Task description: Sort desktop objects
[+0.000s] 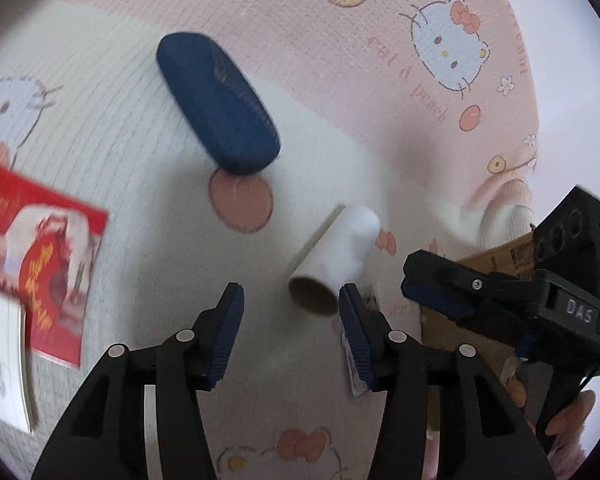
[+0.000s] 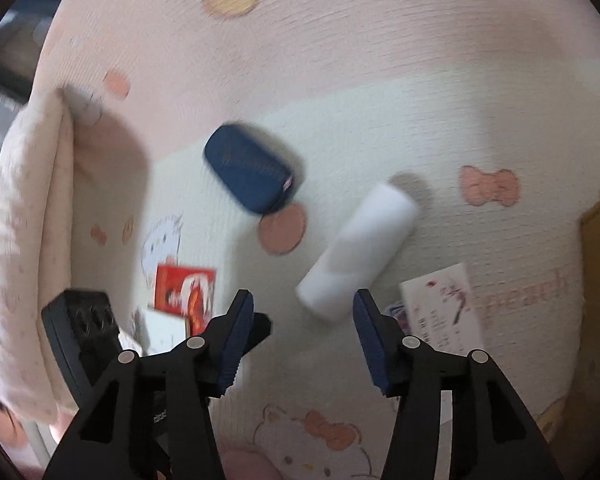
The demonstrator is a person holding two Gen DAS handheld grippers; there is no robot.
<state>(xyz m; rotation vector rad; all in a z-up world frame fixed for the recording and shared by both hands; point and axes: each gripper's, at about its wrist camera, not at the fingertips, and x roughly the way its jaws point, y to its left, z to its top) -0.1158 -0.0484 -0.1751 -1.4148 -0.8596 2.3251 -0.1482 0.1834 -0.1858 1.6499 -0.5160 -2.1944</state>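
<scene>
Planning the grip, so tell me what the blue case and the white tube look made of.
Blue case: seemingly a hard shell wrapped in matte, finely textured fabric or leatherette, with faint stamped lettering; blur leaves the covering uncertain.
White tube: probably cardboard with a smooth white outer wrap; its open end shows a brown inside in the left view.

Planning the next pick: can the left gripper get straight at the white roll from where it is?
Probably yes. The left gripper is open with nothing between its pads, and the white roll lies just ahead on the cloth, nothing in between; the right gripper stands off beside it.
</scene>
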